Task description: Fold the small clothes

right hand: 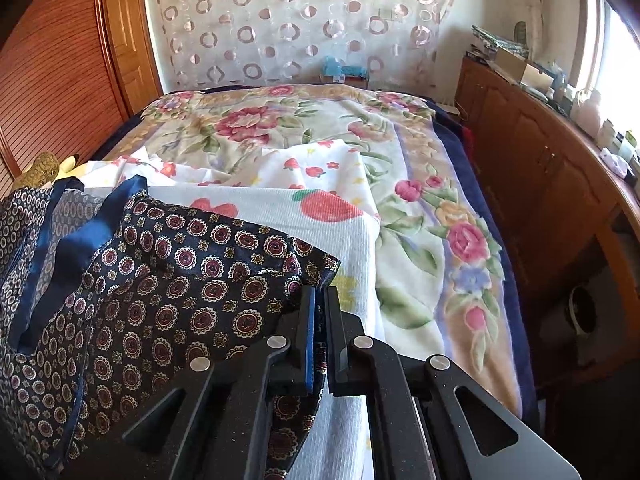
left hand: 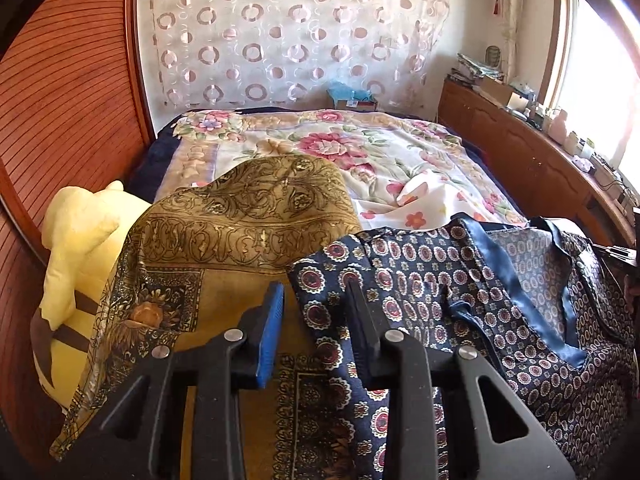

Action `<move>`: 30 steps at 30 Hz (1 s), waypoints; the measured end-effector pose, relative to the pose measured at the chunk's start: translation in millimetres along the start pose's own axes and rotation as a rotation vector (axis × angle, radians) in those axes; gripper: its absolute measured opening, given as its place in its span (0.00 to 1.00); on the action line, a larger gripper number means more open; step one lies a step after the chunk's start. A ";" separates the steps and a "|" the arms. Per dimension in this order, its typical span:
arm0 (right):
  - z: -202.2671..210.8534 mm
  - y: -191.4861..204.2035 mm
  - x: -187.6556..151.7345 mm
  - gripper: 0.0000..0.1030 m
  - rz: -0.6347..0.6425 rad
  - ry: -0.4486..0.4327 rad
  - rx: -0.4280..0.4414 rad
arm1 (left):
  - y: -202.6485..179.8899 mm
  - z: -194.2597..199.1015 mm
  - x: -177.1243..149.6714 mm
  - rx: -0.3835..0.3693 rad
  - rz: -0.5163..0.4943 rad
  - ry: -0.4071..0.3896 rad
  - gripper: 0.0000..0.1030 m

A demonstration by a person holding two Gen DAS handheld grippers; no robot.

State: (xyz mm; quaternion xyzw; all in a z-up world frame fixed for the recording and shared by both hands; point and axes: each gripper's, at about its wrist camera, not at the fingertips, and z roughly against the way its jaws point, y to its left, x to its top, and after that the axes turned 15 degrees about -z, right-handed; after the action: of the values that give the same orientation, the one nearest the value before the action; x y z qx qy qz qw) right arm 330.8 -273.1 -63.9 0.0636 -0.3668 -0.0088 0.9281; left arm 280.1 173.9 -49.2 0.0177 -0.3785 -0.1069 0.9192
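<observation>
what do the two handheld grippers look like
Both the left gripper and right gripper are matte black two-finger tools with slotted linkage arms and round silver pivot pins. Each has a blue ribbed pad on one finger. No cables, markings or sleeves show.

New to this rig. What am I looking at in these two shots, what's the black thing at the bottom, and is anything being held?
No robot: a person holds a two-finger tool in each hand, with a fisheye camera on each looking along the fingers. The left view shows the left tool, jaws apart astride the edge of a navy patterned garment, not yet pinching it. The right view shows the right tool shut on the same garment's other corner. It lies on a bed with a floral blanket, beside a gold patterned cloth, a yellow plush toy and a white strawberry-print cloth.
</observation>
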 end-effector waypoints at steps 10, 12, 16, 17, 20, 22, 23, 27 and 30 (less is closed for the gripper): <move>-0.5 2.9 3.0 0.09 0.013 0.025 -0.004 | -8.5 -2.8 -2.3 -0.024 -0.021 0.010 0.32; -0.6 4.2 4.4 0.09 0.023 0.027 -0.008 | -9.9 -3.5 -2.4 -0.009 -0.028 0.022 0.32; -0.9 6.7 5.1 0.08 0.036 0.029 -0.013 | -7.9 -5.2 -3.2 0.013 -0.019 0.045 0.42; -1.1 6.1 5.7 0.06 0.039 0.030 -0.009 | -7.6 -5.3 -3.7 0.004 -0.014 0.043 0.42; 0.0 7.9 4.1 0.03 0.048 0.025 -0.005 | -10.0 -3.9 -5.3 -0.051 -0.013 0.028 0.31; 3.2 10.8 1.9 0.02 0.052 0.007 0.003 | -15.9 1.9 -4.6 -0.068 -0.045 -0.011 0.11; 6.5 11.3 0.6 0.02 0.056 -0.009 0.014 | -18.2 3.5 -4.9 -0.081 -0.058 -0.019 0.08; 25.8 22.1 -8.2 0.01 0.068 -0.067 0.040 | -28.9 18.5 -2.5 -0.071 -0.092 -0.058 0.03; 49.4 28.7 -14.1 0.01 0.077 -0.120 0.053 | -37.8 43.2 -1.3 -0.055 -0.100 -0.117 0.03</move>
State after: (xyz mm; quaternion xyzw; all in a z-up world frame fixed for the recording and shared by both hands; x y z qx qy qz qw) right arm 286.0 -249.2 -34.1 0.0735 -0.4240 0.0326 0.9021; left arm 242.0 139.4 -23.6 0.0052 -0.4270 -0.1641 0.8892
